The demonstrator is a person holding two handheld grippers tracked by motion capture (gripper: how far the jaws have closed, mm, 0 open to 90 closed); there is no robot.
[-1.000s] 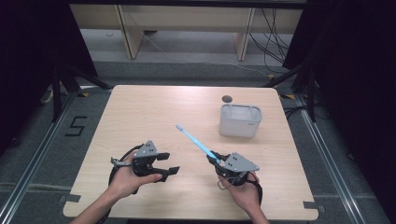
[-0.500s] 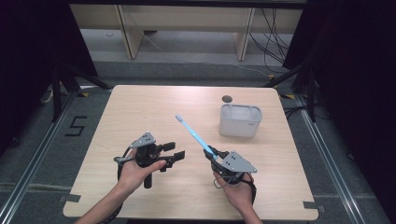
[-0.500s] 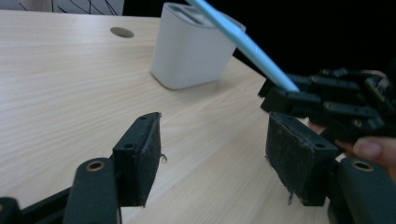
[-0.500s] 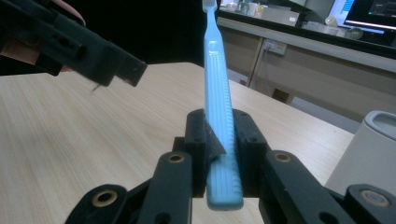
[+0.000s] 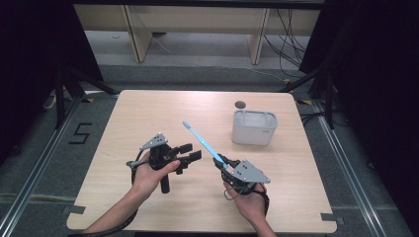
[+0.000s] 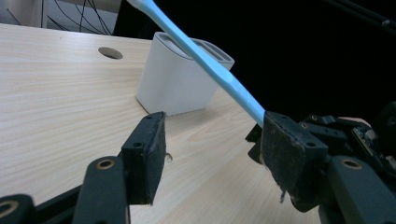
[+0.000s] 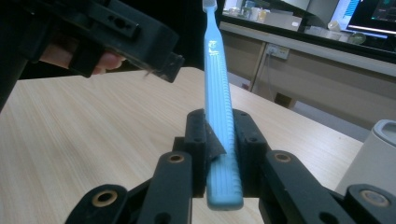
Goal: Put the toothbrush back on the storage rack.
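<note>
I see the wooden table [image 5: 148, 113] across the frame's middle, with a white two-slot holder [image 5: 254, 127] at centre right and a small round hole [image 5: 240, 104] just above it. Nothing blocks the holder. My right gripper [image 5: 226, 168], lower centre-right, is clenched on the blue toothbrush [image 5: 202, 142] by its handle end; the brush slants toward upper left, its head in mid-frame. My left gripper [image 5: 190, 155], lower centre-left, stands released, jaws spread, near the brush shaft but apart from it.

A pale wooden table [image 5: 148, 113] stands on grey floor [image 5: 44, 163], black curtains [image 5: 29, 44] either side.
</note>
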